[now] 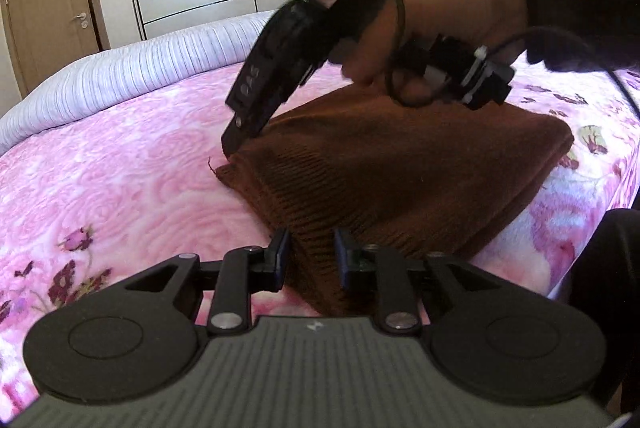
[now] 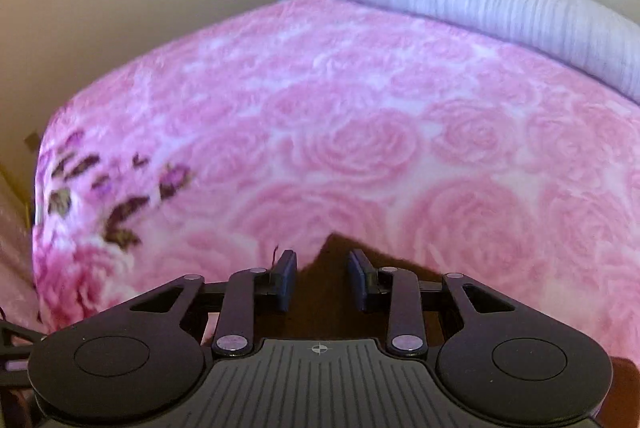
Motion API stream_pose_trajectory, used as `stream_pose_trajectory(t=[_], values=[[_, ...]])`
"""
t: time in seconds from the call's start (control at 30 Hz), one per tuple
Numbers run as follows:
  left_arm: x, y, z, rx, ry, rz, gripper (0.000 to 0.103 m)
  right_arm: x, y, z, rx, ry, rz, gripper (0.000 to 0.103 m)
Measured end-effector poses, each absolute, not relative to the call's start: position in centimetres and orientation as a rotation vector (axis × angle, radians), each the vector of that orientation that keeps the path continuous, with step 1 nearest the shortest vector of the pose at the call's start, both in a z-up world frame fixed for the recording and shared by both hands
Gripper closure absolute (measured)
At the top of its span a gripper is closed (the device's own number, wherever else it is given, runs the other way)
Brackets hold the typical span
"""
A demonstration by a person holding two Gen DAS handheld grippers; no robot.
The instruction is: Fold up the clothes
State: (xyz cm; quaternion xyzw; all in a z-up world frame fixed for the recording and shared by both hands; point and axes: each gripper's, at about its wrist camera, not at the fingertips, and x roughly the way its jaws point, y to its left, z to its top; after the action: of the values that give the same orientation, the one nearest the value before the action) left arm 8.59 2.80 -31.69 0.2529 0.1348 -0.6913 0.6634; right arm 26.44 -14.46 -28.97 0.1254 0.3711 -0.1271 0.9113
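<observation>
The pink rose blanket [image 1: 120, 164] lies bare to the left of the brown sweater [image 1: 400, 180], so a gripper can pass freely there, up to the lilac striped quilt [image 1: 152, 68] that makes a raised ridge along the far edge. Above the sweater the way is blocked: the right gripper [image 1: 232, 148] comes down with its tip at the far left corner of the sweater, and the hand [image 1: 452, 16] holding it and a black cable [image 1: 560, 36] hang over the middle. In the right wrist view, open blanket spreads ahead of the fingers.
</observation>
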Motion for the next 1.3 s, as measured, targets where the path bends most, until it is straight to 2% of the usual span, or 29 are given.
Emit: stream_pose_trajectory(t=[0.07,0.13,0.2,0.23,0.33,0.37,0.4,0.47,0.57,0.63,0.9,1.17,1.3], values=[[8.6,2.9,-31.8,0.561,0.307,-1.563,0.084,26.2,-13.7,-28.2,0.223,0.775,-0.284,0.069],[8.5,3.0,-31.9,0.55,0.308,-1.554,0.084,26.7,-12.6,-28.0,0.183,0.8,-0.271,0.064],[8.4,3.1,-31.9,0.54,0.31,-1.544,0.085,28.3,-10.9,-28.7,0.113,0.876,-0.231,0.051],[8.4,3.1,-32.0,0.535,0.312,-1.539,0.085,29.2,-10.1,-29.4,0.066,0.922,-0.219,0.05],[8.3,3.3,-32.1,0.526,0.313,-1.53,0.085,31.0,-9.5,-31.1,-0.027,0.995,-0.306,0.054],[8.3,3.3,-32.1,0.523,0.313,-1.529,0.085,31.2,-10.1,-31.2,0.005,0.985,-0.34,0.067],[8.3,3.3,-32.1,0.521,0.313,-1.529,0.085,31.4,-10.7,-31.3,0.029,0.975,-0.366,0.075],[8.4,3.3,-32.1,0.516,0.317,-1.53,0.085,31.5,-11.1,-31.6,0.043,0.961,-0.393,0.079],[8.6,3.2,-32.2,0.507,0.33,-1.534,0.085,31.3,-11.3,-31.9,0.069,0.943,-0.405,0.079],[8.8,3.3,-32.2,0.492,0.35,-1.536,0.085,30.3,-11.6,-31.2,0.124,0.911,-0.387,0.073],[8.8,3.1,-32.0,0.477,0.384,-1.518,0.085,19.7,-8.8,-24.9,0.26,0.701,-0.365,0.067],[9.4,2.7,-31.9,0.463,0.429,-1.523,0.083,6.7,-4.0,-29.3,0.39,0.622,-0.492,0.065],[9.5,2.2,-31.8,0.493,0.422,-1.523,0.083,2.4,-2.4,-28.3,0.43,0.522,-0.57,0.065]])
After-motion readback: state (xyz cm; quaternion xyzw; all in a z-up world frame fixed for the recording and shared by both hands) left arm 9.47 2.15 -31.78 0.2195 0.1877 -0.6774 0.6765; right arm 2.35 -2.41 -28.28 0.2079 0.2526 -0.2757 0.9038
